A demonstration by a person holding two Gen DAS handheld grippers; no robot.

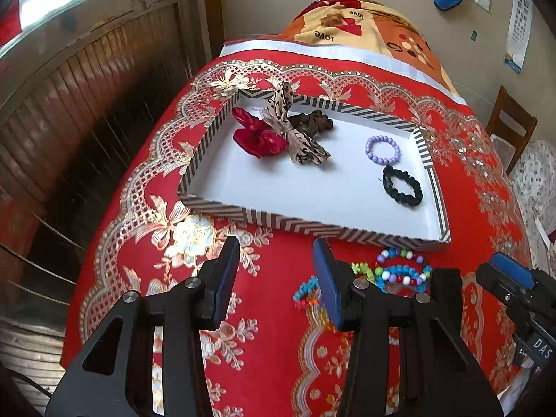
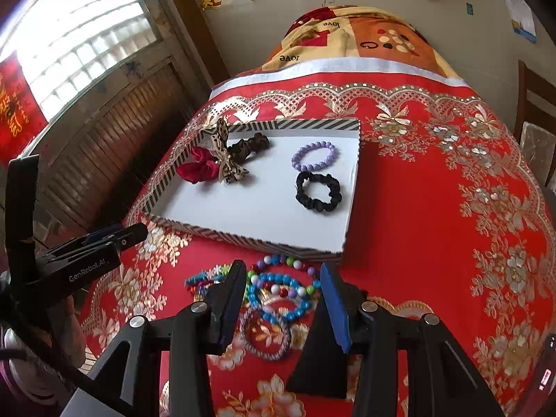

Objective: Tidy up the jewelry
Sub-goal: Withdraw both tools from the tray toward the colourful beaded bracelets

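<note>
Left gripper (image 1: 278,260) wide over bare cloth, right gripper (image 2: 283,285) wide around beaded bracelets (image 2: 281,292), near tray (image 2: 243,236) edge

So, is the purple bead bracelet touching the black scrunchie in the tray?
Apart. In the right wrist view a thin strip of white tray floor shows between the purple bead bracelet and the black scrunchie.

Red floral tablecloth (image 1: 399,365) — wooden chair (image 1: 510,128)
</note>
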